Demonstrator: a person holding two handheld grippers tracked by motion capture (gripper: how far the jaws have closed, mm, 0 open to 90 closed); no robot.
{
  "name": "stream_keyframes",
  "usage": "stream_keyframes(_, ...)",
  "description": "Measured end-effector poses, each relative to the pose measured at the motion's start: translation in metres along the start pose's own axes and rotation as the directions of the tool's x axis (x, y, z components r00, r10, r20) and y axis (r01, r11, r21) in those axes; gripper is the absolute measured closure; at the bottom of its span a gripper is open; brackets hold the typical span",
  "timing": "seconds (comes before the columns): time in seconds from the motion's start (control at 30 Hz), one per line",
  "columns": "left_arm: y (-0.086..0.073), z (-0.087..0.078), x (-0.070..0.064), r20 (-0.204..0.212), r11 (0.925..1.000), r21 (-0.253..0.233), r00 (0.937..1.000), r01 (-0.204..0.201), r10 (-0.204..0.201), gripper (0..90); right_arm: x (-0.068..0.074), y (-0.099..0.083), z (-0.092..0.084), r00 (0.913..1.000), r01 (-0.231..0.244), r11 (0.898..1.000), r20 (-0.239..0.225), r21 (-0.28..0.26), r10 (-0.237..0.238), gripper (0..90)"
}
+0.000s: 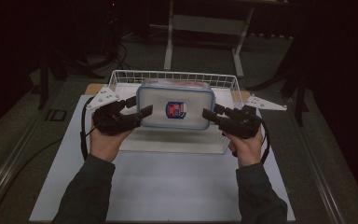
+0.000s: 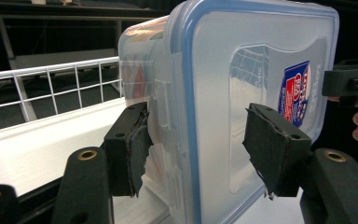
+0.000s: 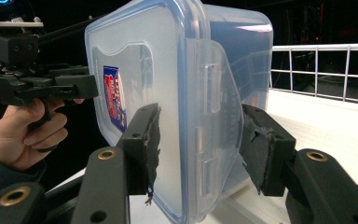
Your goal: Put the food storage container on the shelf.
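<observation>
1. Container (image 1: pixel 175 107): we are seeing a clear plastic box with a blue-rimmed lid and a red-and-blue label (image 1: pixel 175 109), sitting between the two grippers at the near side of a white wire basket (image 1: pixel 121 77). In the high view its lid is facing up toward the camera. Whether it is resting on the basket or hanging free, we cannot tell.

2. Left gripper (image 1: pixel 140 108): we are seeing its jaws spread to either side of the container's left end. In the left gripper view one pad (image 2: pixel 137 149) is lying against the side wall by a latch flap, while the other pad (image 2: pixel 270 147) is standing over the lid face; whether that one is touching, we cannot tell.

3. Left hand (image 1: pixel 106 142): it is gripping the tool from beneath, the forearm in a dark sleeve (image 1: pixel 86 193) rising from the bottom edge and angling inward.

4. Right gripper (image 1: pixel 210 112): we are seeing its jaws likewise spread around the container's right end, one pad (image 3: pixel 147 140) on the lid side, the other (image 3: pixel 261 144) on the body side, with the latch flap (image 3: pixel 212 116) between them.

5. Right hand (image 1: pixel 247 147): it is mirroring the left, forearm angling inward.

6. Table (image 1: pixel 168 186): white top, carrying the basket at its far part.
</observation>
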State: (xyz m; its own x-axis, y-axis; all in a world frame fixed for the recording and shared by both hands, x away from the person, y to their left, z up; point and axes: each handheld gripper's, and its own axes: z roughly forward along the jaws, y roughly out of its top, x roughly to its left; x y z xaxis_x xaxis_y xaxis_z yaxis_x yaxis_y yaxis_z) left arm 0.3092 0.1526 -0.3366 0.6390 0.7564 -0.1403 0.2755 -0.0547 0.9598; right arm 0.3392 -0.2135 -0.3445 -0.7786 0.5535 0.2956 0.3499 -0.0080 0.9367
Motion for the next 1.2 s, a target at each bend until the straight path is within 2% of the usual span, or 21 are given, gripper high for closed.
stream_keyframes(0.07,0.001,0.001,0.001,0.004,1.0,-0.001,1.0,0.007,-0.007,40.1,-0.001,0.0,0.0,1.0,-0.007,1.0,-0.003,0.002,0.007,49.9)
stream_keyframes(0.37,0.005,0.005,0.003,-0.009,0.9996,0.006,0.9996,0.027,-0.027,38.5,-0.007,0.004,0.003,0.9956,-0.093,0.996,-0.008,0.006,0.093,50.3)
stream_keyframes(0.47,0.005,0.007,0.003,-0.025,0.9995,0.004,0.9992,0.033,-0.033,38.0,-0.008,0.005,0.005,0.9951,-0.098,0.995,-0.009,0.003,0.098,50.3)
stream_keyframes(0.77,0.006,0.01,0.002,-0.053,0.9994,0.003,0.998,0.035,-0.035,34.2,-0.01,0.011,0.011,0.9855,-0.17,0.985,0.003,0.013,0.17,49.8)
stream_keyframes(0.83,0.005,0.012,0.0,-0.087,0.9997,0.01,0.996,0.022,-0.021,32.5,-0.011,0.011,0.012,0.9846,-0.175,0.985,0.006,0.013,0.175,49.8)
stream_keyframes(1.0,0.004,0.014,0.001,-0.104,0.9996,0.017,0.9943,0.023,-0.021,30.7,-0.011,0.014,0.017,0.9829,-0.181,0.983,0.036,0.016,0.181,50.6)
stream_keyframes(1.07,0.003,0.013,0.002,-0.086,0.9994,0.022,0.996,0.026,-0.024,31.1,-0.012,0.015,0.018,0.9823,-0.183,0.983,0.047,0.021,0.181,49.2)
stream_keyframes(1.2,0.002,0.015,0.002,-0.081,0.9989,0.044,0.9967,0.012,-0.009,32.4,-0.014,0.019,0.021,0.9794,-0.192,0.981,0.067,0.02,0.19,47.6)
